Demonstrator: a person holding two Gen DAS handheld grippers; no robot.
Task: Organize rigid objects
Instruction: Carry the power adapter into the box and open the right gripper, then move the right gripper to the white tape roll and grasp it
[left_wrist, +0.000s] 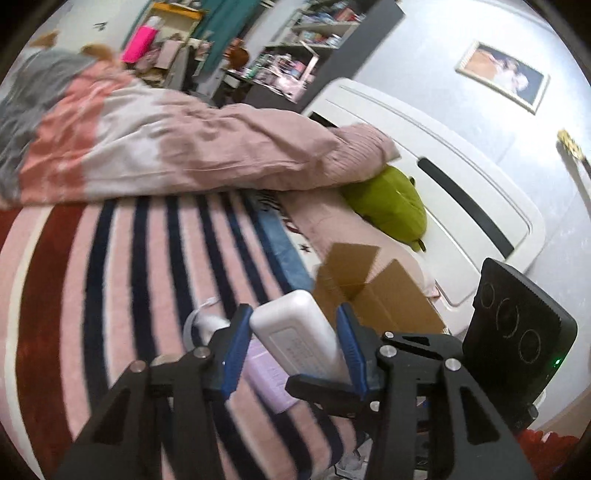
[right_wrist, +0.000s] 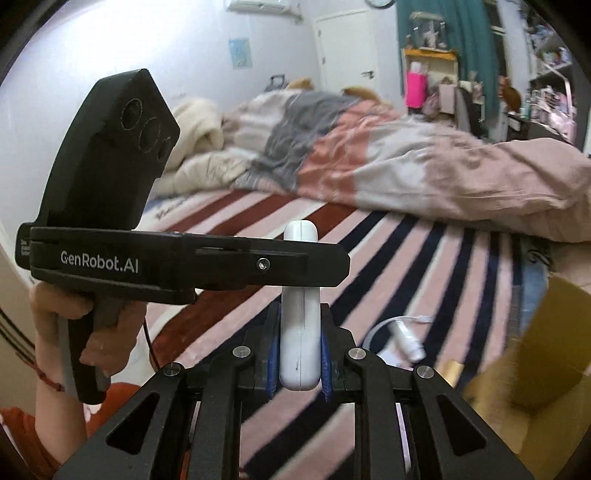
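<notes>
Left wrist view: the left gripper (left_wrist: 295, 332) sits low in the centre of the frame, its blue pads (left_wrist: 236, 347) closed against the sides of a white rectangular case (left_wrist: 295, 332), which is lifted above the striped bedspread (left_wrist: 147, 258). Just to the right of it stands an open cardboard box (left_wrist: 373, 291), and a green plush toy (left_wrist: 388, 203) lies past it near the white headboard (left_wrist: 443, 177). A pink duvet (left_wrist: 192, 155) is bunched across the upper half. The right device's black body (left_wrist: 517, 332) fills the lower right.

In the right wrist view, the right gripper (right_wrist: 299, 354) at the bottom centre is clamped on the same white case, seen edge-on and upright. The left device crosses the frame's left side, held by a hand (right_wrist: 92, 332). A small white charger with a cable (right_wrist: 402, 336) lies on the bedspread to the right, near the blurred box at the right edge.
</notes>
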